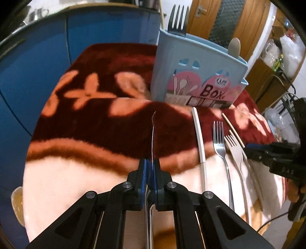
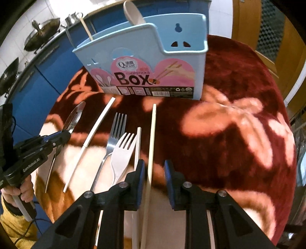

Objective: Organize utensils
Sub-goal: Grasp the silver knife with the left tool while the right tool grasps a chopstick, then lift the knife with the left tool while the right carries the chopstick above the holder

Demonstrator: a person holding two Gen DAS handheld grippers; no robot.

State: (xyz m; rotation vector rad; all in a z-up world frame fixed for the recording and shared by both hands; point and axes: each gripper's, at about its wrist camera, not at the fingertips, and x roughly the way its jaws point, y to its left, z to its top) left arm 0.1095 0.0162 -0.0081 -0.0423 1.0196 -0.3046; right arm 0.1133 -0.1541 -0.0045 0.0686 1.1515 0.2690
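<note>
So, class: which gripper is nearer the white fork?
Right. The right gripper sits just beside the white fork, straddling a chopstick. The left gripper is further off, shut on a metal knife.

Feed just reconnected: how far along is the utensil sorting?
Done: a fork and spoon stand in the blue box. In hand: left hand-held gripper is shut on a metal knife; right hand-held gripper stands open around a chopstick. Left on the cloth: metal fork, white fork, long white utensil.
</note>
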